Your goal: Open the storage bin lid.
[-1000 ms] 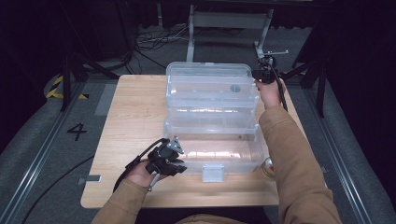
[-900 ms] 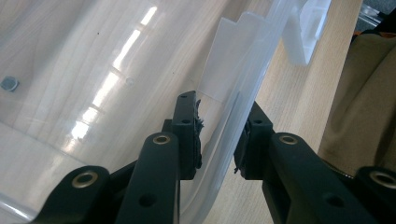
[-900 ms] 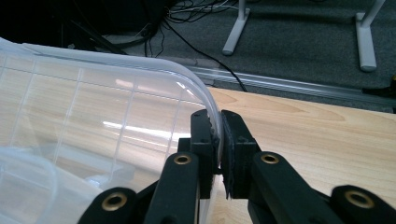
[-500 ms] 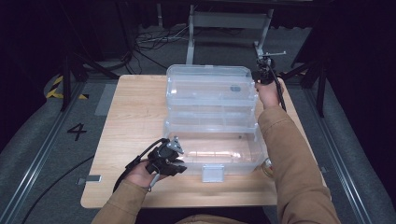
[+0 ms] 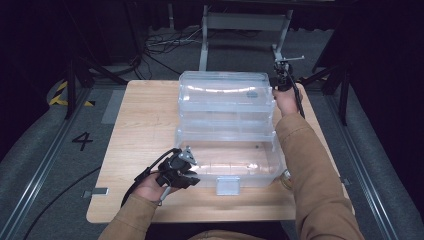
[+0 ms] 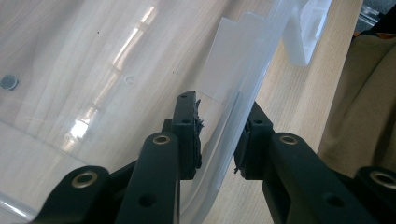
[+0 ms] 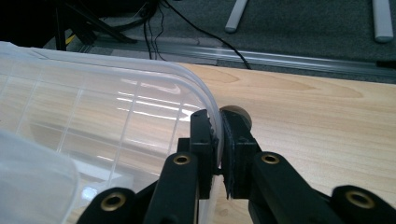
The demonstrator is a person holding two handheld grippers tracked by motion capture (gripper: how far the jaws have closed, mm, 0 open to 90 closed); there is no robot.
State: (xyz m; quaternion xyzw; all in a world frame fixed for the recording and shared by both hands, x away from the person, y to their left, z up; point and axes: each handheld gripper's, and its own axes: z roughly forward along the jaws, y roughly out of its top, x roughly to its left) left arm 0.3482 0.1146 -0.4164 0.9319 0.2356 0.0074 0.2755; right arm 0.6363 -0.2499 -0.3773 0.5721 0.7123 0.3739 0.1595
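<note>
A clear plastic box (image 5: 230, 162) stands on the wooden table (image 5: 145, 125) with its clear lid (image 5: 225, 92) raised at the back. My left gripper (image 5: 192, 175) is at the box's near left corner. In the left gripper view its jaws (image 6: 219, 116) straddle the box's curved rim (image 6: 243, 79), one inside and one outside, shut on it. My right gripper (image 5: 278, 80) is at the lid's far right corner. In the right gripper view its jaws (image 7: 219, 116) are shut on the lid's thin rounded edge (image 7: 205, 95).
A white latch (image 5: 227, 185) sits at the middle of the box's front wall. Bare wood lies left of the box and along the table's right strip (image 7: 303, 121). Cables and metal stand legs (image 5: 205, 40) cross the dark floor behind the table.
</note>
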